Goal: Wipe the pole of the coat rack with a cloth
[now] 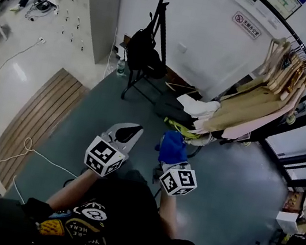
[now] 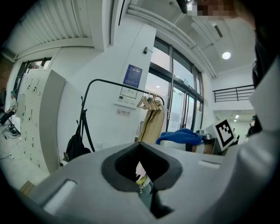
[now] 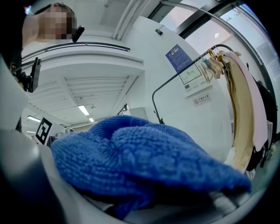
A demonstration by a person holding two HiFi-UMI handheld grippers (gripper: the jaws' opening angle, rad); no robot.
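Right tongs [image 1: 171, 150] pinch bunched, nubby blue cloth [image 3: 144, 162]; left tongs [image 1: 134, 128] pressed together.

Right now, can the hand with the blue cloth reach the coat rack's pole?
Probably not yet. The right gripper holds the cloth close to the person, and the pole stands well off across the floor. Nothing blocks the way, so stepping closer should do it.

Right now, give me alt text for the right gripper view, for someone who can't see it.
A blue cloth, clamped in the right gripper, fills the lower frame. Behind it, a black garment rack holds beige clothes against a white wall.
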